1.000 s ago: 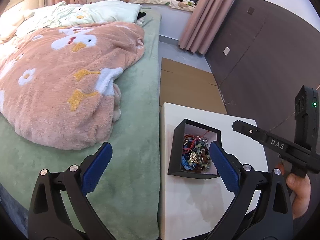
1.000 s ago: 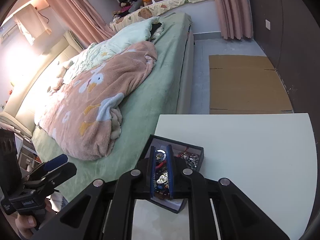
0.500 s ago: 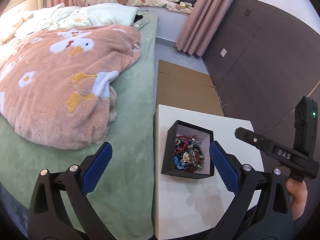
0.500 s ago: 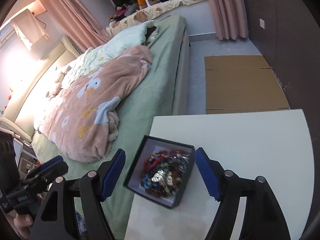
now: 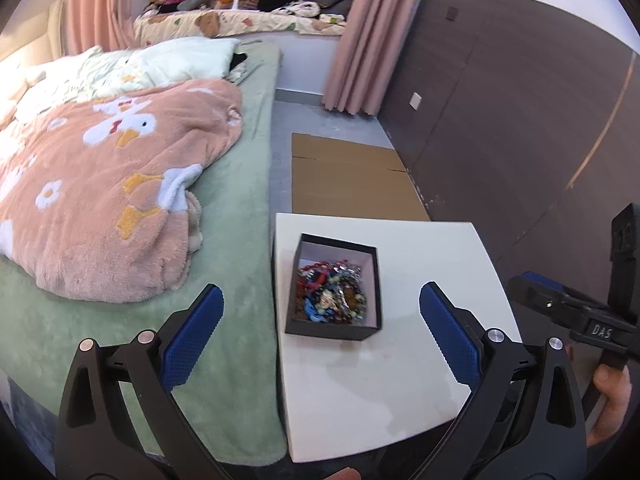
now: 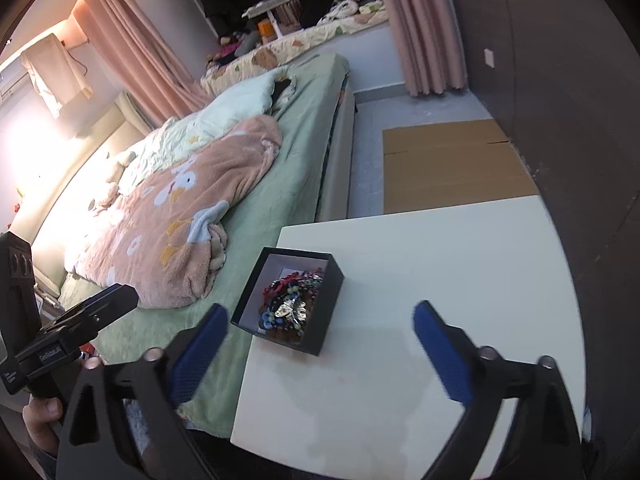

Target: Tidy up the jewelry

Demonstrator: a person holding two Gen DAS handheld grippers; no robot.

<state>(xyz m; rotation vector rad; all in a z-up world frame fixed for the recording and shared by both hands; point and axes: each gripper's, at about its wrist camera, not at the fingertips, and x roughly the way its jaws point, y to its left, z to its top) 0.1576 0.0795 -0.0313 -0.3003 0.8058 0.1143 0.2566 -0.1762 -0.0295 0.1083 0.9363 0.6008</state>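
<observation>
A pink duck-print blanket (image 5: 108, 200) lies heaped on the green bed (image 5: 236, 240) at the left. Beside the bed stands a white table (image 5: 360, 392), and near its bed-side edge sits a black box (image 5: 334, 286) holding a tangled heap of jewelry (image 5: 332, 296). The left gripper (image 5: 320, 332) hangs above the table's near end, jaws spread wide and empty. The right gripper (image 6: 320, 344) likewise gapes wide, holding nothing.
</observation>
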